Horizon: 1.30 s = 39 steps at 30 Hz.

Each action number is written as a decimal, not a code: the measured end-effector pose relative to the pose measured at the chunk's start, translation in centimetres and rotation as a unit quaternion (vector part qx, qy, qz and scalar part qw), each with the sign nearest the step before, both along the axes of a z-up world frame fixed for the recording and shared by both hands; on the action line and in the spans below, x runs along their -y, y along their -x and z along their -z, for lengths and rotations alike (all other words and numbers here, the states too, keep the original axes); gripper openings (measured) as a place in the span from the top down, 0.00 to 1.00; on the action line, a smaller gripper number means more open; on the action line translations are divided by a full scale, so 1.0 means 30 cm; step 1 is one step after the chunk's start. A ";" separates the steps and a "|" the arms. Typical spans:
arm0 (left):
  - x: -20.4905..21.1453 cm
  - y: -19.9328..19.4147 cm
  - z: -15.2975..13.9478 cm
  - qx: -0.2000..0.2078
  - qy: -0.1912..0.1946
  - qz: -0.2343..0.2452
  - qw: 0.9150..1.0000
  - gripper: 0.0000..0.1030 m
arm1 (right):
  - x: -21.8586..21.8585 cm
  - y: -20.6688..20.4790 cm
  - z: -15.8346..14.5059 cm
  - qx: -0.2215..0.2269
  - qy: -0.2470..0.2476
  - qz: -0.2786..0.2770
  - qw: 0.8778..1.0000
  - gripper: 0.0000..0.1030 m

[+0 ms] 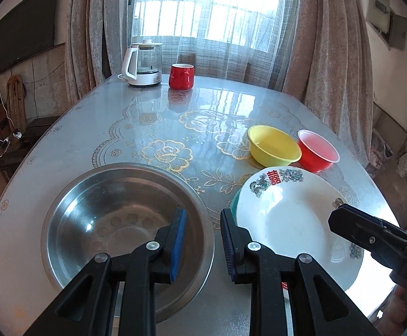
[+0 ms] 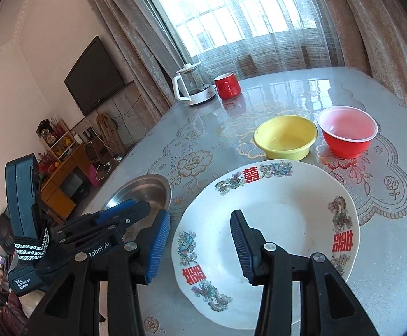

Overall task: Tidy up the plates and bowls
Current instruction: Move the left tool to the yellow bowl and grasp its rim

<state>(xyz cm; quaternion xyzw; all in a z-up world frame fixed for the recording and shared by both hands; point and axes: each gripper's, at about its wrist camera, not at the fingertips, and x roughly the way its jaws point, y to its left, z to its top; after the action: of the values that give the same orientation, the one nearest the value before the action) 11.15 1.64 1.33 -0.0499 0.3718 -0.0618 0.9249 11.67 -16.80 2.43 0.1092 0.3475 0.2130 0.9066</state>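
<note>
Looking lower right, we see the plate (image 2: 273, 221) lying flat, round; both grippers' fingers (image 2: 158, 249) open, empty.

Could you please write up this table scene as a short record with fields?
surface: table with a floral cover
near left: steel basin, nothing in it
near right: white plate with red and dragon motifs, lying over a teal dish edge
beyond the plate: yellow bowl and red bowl, side by side, upright
far end: kettle and red mug
left gripper: above the basin's right rim, holding nothing
right gripper: over the plate's left part, nothing gripped
</note>
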 end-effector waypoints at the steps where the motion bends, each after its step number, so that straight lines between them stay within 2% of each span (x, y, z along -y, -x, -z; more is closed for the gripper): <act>1: 0.004 -0.010 0.001 -0.003 0.001 0.001 1.000 0.75 | 0.016 -0.011 0.001 -0.003 -0.003 0.007 1.000 0.58; 6: 0.004 -0.066 0.007 -0.023 0.010 0.004 1.000 0.75 | 0.099 -0.078 0.005 -0.026 -0.018 0.043 0.999 0.61; 10: 0.012 -0.105 -0.009 -0.017 0.015 0.008 1.000 0.75 | 0.159 -0.141 0.012 -0.048 -0.023 0.073 0.996 0.61; 13: 0.028 -0.148 -0.017 -0.021 0.027 0.019 0.999 0.75 | 0.201 -0.201 0.029 -0.072 -0.035 0.093 0.992 0.68; 15: 0.039 -0.182 -0.019 -0.029 0.037 0.024 0.999 0.75 | 0.227 -0.243 0.045 -0.091 -0.033 0.110 0.989 0.77; 18: 0.064 -0.234 -0.029 -0.037 0.053 0.035 0.997 0.75 | 0.274 -0.301 0.057 -0.109 -0.047 0.136 0.984 0.81; 24: 0.128 -0.374 -0.030 -0.065 0.084 0.048 0.993 0.75 | 0.330 -0.412 0.073 -0.138 -0.090 0.169 0.972 0.81; 30: 0.156 -0.494 -0.016 -0.088 0.120 0.040 0.988 0.75 | 0.358 -0.486 0.111 -0.162 -0.119 0.199 0.959 0.79; 39: 0.195 -0.623 0.037 -0.119 0.132 0.029 0.984 0.75 | 0.363 -0.533 0.142 -0.171 -0.120 0.204 0.957 0.79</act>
<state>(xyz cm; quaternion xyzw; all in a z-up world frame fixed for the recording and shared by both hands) 29.85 -4.21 0.24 -0.1675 0.4695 -0.1301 0.8571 27.65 -27.69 -1.84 0.3202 0.4393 0.0420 0.8383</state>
